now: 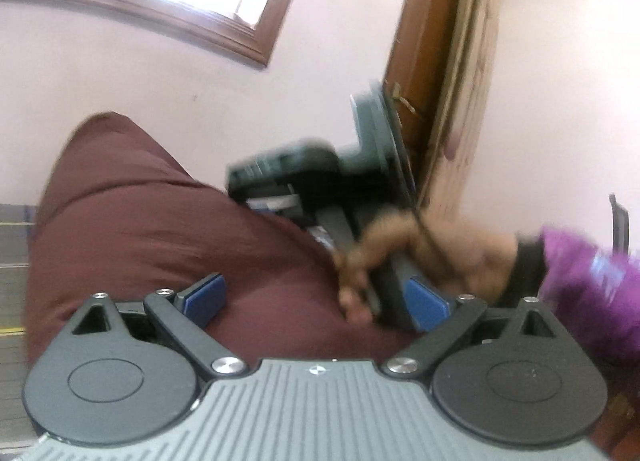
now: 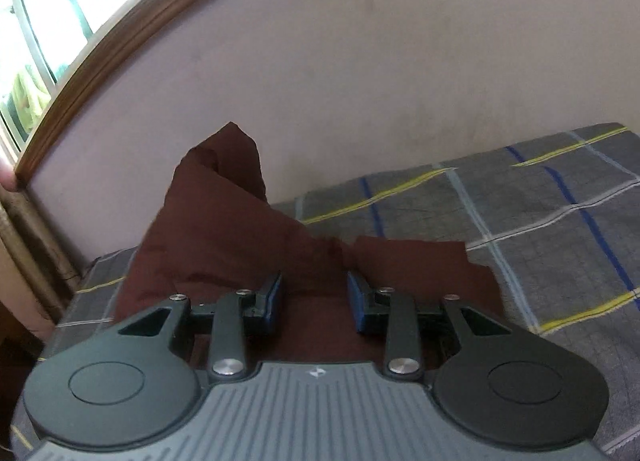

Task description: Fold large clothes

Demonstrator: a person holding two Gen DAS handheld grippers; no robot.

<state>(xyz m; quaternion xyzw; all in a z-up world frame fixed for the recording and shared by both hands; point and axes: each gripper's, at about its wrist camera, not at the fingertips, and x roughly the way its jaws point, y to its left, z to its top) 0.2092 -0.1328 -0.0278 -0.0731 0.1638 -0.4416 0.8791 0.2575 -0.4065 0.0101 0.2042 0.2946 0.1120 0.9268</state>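
Observation:
A maroon cloth (image 2: 224, 229) lies on the bed, with one part standing up in a peak toward the wall. My right gripper (image 2: 316, 297) has its jaws partly closed, and bunched maroon cloth fills the gap between the blue pads (image 2: 274, 297). In the left wrist view the same cloth (image 1: 152, 221) mounds up in front of my left gripper (image 1: 316, 299). Its jaws are wide apart, with the cloth passing between the pads (image 1: 206, 297) untouched. A person's hand (image 1: 384, 261) in a purple sleeve (image 1: 592, 273) holds the blurred right gripper just beyond.
A grey plaid bedsheet (image 2: 520, 221) covers the bed to the right of the cloth. A pale wall (image 2: 360, 81) runs close behind the bed, with a wooden window frame (image 2: 120, 33) at the left. A brown door (image 1: 432, 41) stands at the back right.

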